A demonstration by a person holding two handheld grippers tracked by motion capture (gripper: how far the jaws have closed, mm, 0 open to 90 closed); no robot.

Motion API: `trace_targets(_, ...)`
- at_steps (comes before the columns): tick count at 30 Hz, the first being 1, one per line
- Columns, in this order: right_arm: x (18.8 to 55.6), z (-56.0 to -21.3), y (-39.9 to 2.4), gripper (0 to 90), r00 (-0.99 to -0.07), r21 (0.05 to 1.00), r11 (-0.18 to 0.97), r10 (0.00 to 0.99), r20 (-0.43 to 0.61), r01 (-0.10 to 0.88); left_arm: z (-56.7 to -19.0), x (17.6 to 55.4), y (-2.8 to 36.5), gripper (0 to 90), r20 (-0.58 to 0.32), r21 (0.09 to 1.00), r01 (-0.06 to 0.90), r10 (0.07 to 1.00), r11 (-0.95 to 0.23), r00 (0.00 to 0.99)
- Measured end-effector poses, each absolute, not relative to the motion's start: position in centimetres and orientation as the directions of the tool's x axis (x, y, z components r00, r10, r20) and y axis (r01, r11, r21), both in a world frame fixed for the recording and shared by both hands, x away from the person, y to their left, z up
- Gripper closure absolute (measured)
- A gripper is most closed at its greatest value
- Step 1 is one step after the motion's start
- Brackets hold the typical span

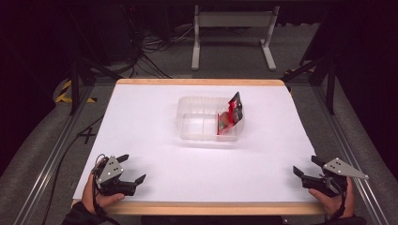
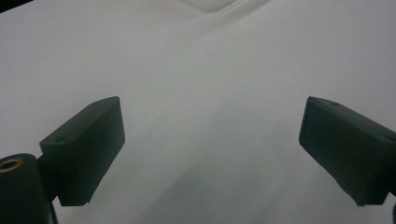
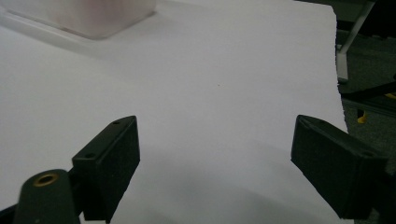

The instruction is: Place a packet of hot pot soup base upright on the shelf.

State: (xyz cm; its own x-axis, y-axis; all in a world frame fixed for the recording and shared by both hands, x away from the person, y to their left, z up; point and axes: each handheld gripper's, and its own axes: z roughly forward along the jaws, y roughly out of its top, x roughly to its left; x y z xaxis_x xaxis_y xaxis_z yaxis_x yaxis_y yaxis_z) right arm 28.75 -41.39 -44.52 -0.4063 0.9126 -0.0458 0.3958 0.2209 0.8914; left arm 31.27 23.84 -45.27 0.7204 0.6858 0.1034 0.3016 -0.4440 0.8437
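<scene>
Dark curtains and a grey floor with loose cables surround a white-topped table (image 1: pixel 155 140) with pale wooden edges, seen from the high view; beyond its far edge stands a light metal frame (image 1: pixel 233 33). Near the middle of the table, slightly toward the far right, sits a clear plastic container (image 1: pixel 199 124), and a red packet (image 1: pixel 230 118) stands tilted inside its right end, its dark top leaning over the rim. At the near left corner the left gripper (image 1: pixel 130 168) rests low over the table, held by a hand (image 1: pixel 96 194) that comes up from the bottom edge, its jaws spread apart and pointing right and a little forward. At the near right corner the right gripper (image 1: pixel 308 165) is held by the other hand (image 1: pixel 335 201), angled toward the left and far side, jaws likewise spread with nothing between them. Both grippers lie well apart from the container. From the left gripper view, the two black jaws stand wide apart over bare white table, with a faint edge of the container (image 2: pixel 210 3) at the top. From the right gripper view, the jaws are again wide apart over the table, the container (image 3: pixel 93 16) blurred at the upper left and the table's right edge and dark floor at the right.
</scene>
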Motion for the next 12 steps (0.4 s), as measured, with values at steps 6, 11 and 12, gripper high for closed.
trace_targets(6, 28.74, -44.56, -41.43, 15.9, -0.407, 0.891, 0.219, 0.913, -0.043, 0.397, -45.28, 31.35, 23.79, 7.7, 0.107, 0.842, 0.300, 0.684, -0.448, 0.722)
trace_targets(11, 28.78, -44.60, -41.49, 15.6, -0.404, 0.890, 0.214, 0.914, -0.037, 0.402, -45.23, 31.37, 23.77, 7.7, 0.105, 0.844, 0.299, 0.683, -0.446, 0.722)
trace_targets(12, 28.77, -44.61, -41.48, 15.6, -0.403, 0.890, 0.213, 0.914, -0.036, 0.403, -45.26, 31.41, 23.74, 7.7, 0.104, 0.843, 0.301, 0.683, -0.447, 0.723)
